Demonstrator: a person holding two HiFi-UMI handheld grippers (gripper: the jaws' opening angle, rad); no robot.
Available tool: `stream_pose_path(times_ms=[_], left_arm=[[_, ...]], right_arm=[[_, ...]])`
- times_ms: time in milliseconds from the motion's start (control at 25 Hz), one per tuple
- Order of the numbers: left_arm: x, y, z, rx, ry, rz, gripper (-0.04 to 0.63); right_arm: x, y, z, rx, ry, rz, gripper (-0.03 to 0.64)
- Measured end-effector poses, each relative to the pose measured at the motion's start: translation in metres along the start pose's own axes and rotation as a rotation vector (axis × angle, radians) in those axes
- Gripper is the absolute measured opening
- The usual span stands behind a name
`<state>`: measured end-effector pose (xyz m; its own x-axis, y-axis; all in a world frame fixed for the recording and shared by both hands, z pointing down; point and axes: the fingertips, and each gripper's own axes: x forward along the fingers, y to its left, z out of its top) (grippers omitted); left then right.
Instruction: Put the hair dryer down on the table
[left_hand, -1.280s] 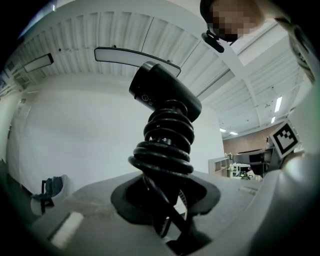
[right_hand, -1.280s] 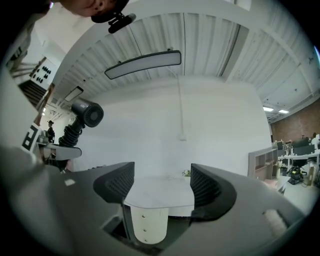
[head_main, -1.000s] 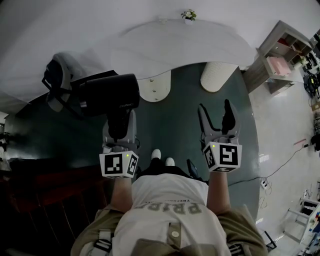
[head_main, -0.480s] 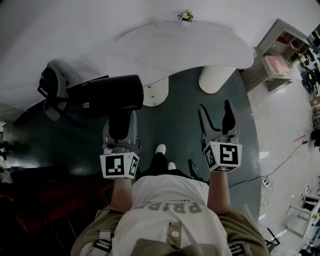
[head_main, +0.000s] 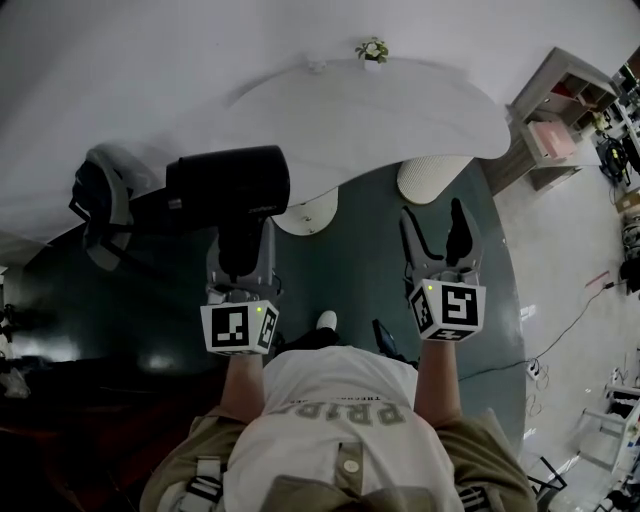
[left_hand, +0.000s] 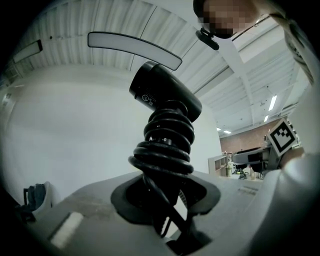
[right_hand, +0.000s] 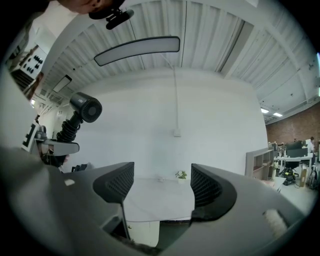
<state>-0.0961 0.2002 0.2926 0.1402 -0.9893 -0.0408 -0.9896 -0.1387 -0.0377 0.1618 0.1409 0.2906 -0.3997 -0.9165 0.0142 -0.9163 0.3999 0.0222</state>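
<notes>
A black hair dryer (head_main: 225, 185) stands upright over the dark floor, short of the white table (head_main: 380, 110). My left gripper (head_main: 240, 250) is shut on its handle, round which the black cord (left_hand: 165, 150) is coiled. The left gripper view looks up the handle to the dryer's barrel (left_hand: 165, 92), with the jaws of the left gripper (left_hand: 165, 200) closed round the base. My right gripper (head_main: 436, 235) is level with it to the right, open and empty. In the right gripper view the right gripper (right_hand: 162, 185) frames the table (right_hand: 160, 197), with the dryer (right_hand: 86, 107) far left.
A small potted plant (head_main: 372, 48) sits at the table's far edge by the wall. Two white round table legs (head_main: 430, 178) stand beneath its near edge. A dark chair with a bag (head_main: 95, 200) is at the left, a shelf unit (head_main: 560, 110) at the right.
The person has stepped forward: the table's near edge now lies closer to both grippers. The dryer stays held in the left gripper, its barrel turned slightly. The right gripper stays open.
</notes>
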Motion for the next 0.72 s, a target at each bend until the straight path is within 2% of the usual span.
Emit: stream_pose_path(times_ms=[280, 720], left_arm=[[0.039, 0.027, 0.001, 0.000, -0.014, -0.018, 0.138], [0.065, 0.068, -0.012, -0.008, 0.002, -0.014, 0.138]], right_arm=[[0.043, -0.003, 0.008, -0.001, -0.016, -0.029, 0.344], [0.086, 0.005, 0.000, 0.006, 0.005, -0.055, 0.344]])
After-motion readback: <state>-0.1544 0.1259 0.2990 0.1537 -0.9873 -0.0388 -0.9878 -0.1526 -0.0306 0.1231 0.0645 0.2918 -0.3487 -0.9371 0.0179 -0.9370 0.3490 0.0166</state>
